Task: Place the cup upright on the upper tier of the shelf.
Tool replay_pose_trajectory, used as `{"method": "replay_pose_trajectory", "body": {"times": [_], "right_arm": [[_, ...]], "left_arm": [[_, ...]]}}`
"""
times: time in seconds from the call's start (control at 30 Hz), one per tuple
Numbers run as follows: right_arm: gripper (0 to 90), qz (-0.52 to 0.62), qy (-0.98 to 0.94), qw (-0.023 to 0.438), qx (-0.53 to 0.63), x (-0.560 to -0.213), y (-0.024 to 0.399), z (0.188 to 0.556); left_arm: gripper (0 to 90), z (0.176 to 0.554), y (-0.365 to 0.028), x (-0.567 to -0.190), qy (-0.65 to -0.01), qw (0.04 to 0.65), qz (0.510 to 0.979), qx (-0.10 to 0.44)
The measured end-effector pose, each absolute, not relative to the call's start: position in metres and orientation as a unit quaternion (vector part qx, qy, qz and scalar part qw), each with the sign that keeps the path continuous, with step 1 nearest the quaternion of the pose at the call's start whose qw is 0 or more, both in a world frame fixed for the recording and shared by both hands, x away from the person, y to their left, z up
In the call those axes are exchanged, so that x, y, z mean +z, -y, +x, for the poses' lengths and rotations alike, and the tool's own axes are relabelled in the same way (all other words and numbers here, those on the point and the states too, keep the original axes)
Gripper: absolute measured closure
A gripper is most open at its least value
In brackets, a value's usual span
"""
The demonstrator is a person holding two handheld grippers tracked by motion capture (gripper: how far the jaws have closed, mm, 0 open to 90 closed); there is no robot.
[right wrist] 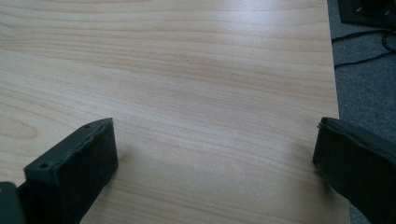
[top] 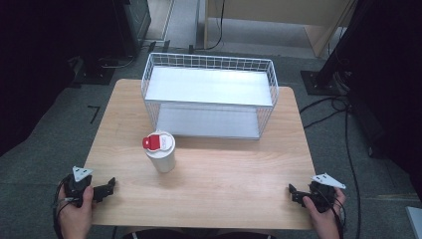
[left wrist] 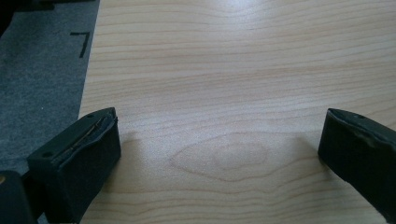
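Both grippers rest at the near corners of the wooden table (top: pixel 224 189), the left gripper (top: pixel 107 188) and the right gripper (top: pixel 293 194) each with jaws spread wide and holding nothing. The white cup with a red-tabbed lid (top: pixel 160 152) stands upright mid-table, just before the white wire basket (top: pixel 209 94), well apart from both

From my remote station I see a light wooden table (top: pixel 239 189) standing on grey carpet (top: pixel 40 164), a small black tape mark (top: pixel 93 112) on the floor to its left. Black cables (top: pixel 328 107) trail across the carpet at right, while pale wooden furniture (top: pixel 278 12) stands at the far side, its surroundings in deep shadow.
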State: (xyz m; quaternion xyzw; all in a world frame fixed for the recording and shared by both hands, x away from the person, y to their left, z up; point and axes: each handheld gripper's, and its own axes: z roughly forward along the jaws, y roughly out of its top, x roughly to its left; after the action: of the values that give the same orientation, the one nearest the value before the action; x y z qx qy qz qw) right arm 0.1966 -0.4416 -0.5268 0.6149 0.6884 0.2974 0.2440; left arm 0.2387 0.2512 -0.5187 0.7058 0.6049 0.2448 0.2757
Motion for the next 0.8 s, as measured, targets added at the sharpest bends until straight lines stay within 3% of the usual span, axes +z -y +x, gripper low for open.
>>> {"method": "replay_pose_trajectory", "body": {"times": [0.43, 0.8], "right_arm": [[0.0, 0.615, -0.688, 0.244, 0.298, -0.527, 0.442, 0.197], [0.0, 0.615, -0.688, 0.244, 0.298, -0.527, 0.442, 0.197]], "left_arm": [[0.0, 0.233, -0.251, -0.514, -0.602, 0.289, 0.7, 0.254], [0.0, 0.24, -0.214, -0.505, -0.561, 0.317, 0.726, 0.241]]}}
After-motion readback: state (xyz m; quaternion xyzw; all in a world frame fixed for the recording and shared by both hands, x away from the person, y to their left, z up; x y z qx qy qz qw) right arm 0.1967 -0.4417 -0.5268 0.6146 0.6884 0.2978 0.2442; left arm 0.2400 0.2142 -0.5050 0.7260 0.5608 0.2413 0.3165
